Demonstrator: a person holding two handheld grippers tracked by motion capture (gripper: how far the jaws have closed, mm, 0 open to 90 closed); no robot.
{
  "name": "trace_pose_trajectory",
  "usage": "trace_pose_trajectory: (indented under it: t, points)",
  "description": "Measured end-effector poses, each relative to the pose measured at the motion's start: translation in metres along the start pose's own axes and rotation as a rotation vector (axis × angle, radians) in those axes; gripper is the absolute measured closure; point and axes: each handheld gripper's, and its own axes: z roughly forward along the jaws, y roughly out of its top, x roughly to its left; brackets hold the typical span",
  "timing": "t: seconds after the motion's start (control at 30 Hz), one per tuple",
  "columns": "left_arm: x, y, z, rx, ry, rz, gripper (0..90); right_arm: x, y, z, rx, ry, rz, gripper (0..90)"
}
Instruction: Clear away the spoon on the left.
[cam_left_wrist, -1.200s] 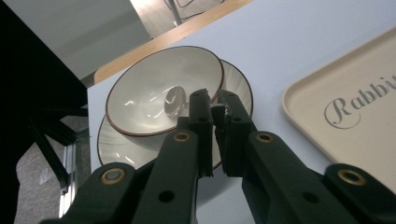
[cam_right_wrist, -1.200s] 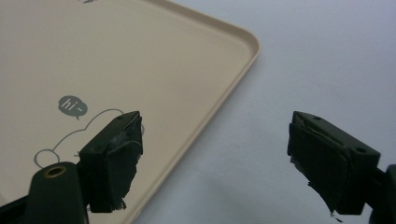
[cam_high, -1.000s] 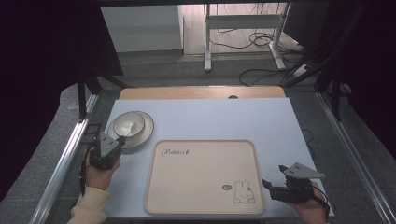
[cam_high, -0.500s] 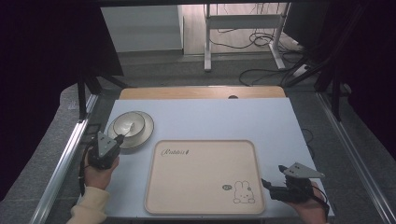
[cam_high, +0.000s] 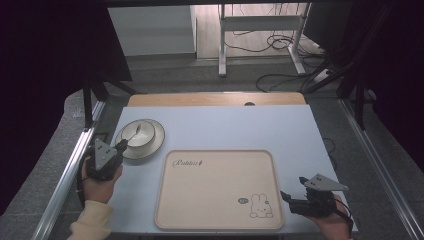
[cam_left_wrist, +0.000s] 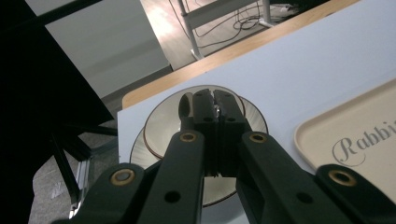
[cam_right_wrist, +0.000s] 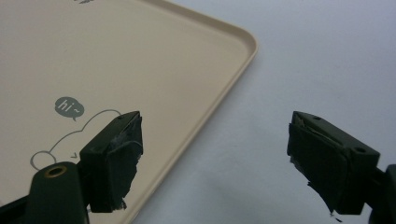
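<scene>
High view: the left gripper (cam_high: 121, 145) sits at the near-left of the pale blue table (cam_high: 225, 125), its tips at the near rim of a small cream bowl (cam_high: 136, 133) that stands on a saucer (cam_high: 155, 140) with a thin dark edge line. The bowl and saucer lie at the left of the table, just left of and a little beyond the far-left corner of the beige tray (cam_high: 210, 195), and apart from it. The tray takes the near middle of the table, with a script word at its far-left corner and a rabbit drawing (cam_high: 261, 206) at its near-right corner.

In the left gripper view the jaws of the left gripper (cam_left_wrist: 215, 100) are pressed together over the bowl (cam_left_wrist: 161, 123) — they seem to pinch its rim, though the pads hide the contact itself. The saucer (cam_left_wrist: 140, 151) shows beneath the bowl, and the tray's corner (cam_left_wrist: 327, 135) lies to the right.

The right gripper (cam_high: 286, 196) rests at the near-right, by the tray's near-right corner. In the right gripper view its jaws (cam_right_wrist: 212, 154) stand wide apart with nothing between them — one pad is over the tray (cam_right_wrist: 140, 70) near the rabbit drawing (cam_right_wrist: 70, 135), the other over bare table (cam_right_wrist: 303, 56).
</scene>
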Motion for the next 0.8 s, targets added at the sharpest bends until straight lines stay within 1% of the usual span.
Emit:
trace_pose_trajectory:
  t: [0.1,0.23,0.37,0.47,0.8]
  points:
    - [0.001,0.002,-0.003,-0.013,-0.006,-0.008,90.0,0.0,0.0,0.0,0.0,0.0,-0.001,18.2]
    - [0.003,0.003,-0.006,-0.013,-0.014,-0.016,90.0,0.0,0.0,0.0,-0.004,0.0,-0.001,18.2]
    - [0.003,0.004,-0.008,-0.011,-0.026,-0.017,90.0,-0.001,0.0,-0.001,-0.009,0.0,0.014,18.2]
    - [0.004,0.006,-0.012,-0.018,-0.035,-0.021,90.0,-0.002,0.0,-0.002,-0.012,0.0,0.023,18.2]
    - [-0.001,0.012,-0.017,-0.028,-0.066,-0.007,90.0,-0.001,0.0,-0.001,-0.01,-0.001,0.012,18.2]
